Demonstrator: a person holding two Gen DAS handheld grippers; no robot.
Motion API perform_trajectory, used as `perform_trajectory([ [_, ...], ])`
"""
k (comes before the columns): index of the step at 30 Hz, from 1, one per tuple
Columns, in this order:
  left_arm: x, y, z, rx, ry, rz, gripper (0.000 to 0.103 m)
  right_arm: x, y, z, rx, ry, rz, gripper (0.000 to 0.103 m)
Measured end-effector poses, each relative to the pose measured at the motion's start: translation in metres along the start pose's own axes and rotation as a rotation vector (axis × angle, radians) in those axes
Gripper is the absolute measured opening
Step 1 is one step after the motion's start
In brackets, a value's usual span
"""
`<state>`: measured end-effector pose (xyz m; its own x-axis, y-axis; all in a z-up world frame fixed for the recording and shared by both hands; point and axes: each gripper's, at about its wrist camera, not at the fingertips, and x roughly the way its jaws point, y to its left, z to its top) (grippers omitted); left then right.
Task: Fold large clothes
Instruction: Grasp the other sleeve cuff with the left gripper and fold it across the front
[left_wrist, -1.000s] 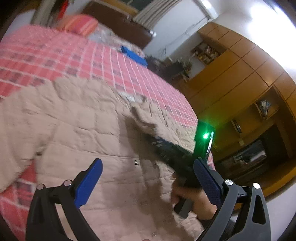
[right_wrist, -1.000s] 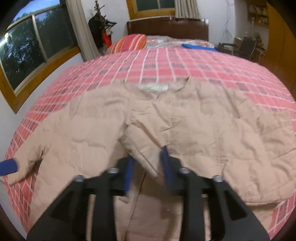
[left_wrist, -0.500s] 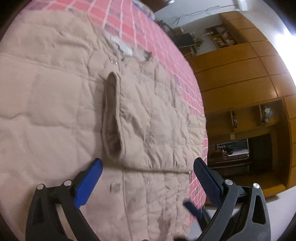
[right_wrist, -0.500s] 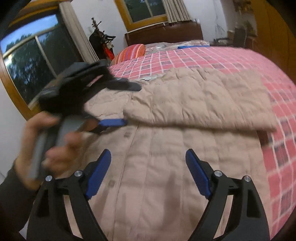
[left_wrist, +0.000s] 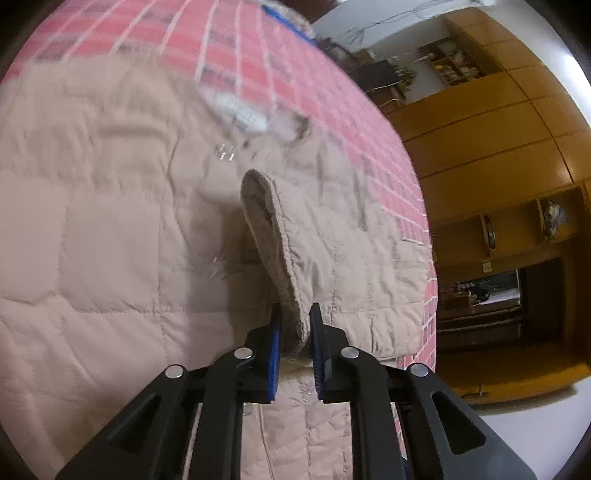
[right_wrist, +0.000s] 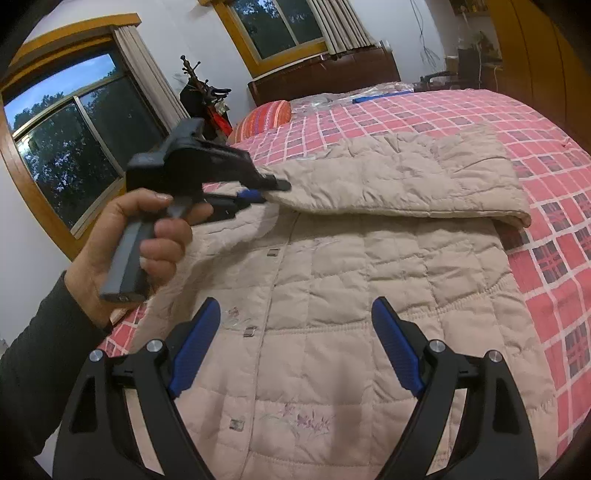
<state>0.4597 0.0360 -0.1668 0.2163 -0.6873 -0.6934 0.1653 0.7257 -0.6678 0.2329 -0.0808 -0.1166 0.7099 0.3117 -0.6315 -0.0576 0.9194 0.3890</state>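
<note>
Left gripper (left_wrist: 295, 334) now clamps the jacket (left_wrist: 110, 240) cuff; right gripper (right_wrist: 295, 345) stays spread

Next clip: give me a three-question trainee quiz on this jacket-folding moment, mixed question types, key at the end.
1. True or false: the right gripper is shut on cloth.
2. The left gripper grips which part of the beige quilted jacket? A collar label; B sleeve cuff; C bottom hem.
3. Fill in: the jacket lies on a red-and-white ____ bedspread.

Key: 1 false, its jaws are open above the jacket front; 2 B; 3 checked.
</note>
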Motion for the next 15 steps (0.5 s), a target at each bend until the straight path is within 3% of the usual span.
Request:
perform_trajectory([
  [7,-0.096,-0.004,0.017,0.079,-0.148,0.018,0.013,-0.012,0.002,-0.002,0.019,-0.019,0.018,0.084],
  [10,-0.145,0.016,0.019,0.072,-0.217,0.037,0.013,-0.014,0.005,-0.001,0.025,-0.025,0.029,0.084],
  [15,-0.179,0.060,0.012,0.024,-0.252,0.066,0.012,-0.015,0.014,-0.001,0.021,-0.026,0.051,0.084],
])
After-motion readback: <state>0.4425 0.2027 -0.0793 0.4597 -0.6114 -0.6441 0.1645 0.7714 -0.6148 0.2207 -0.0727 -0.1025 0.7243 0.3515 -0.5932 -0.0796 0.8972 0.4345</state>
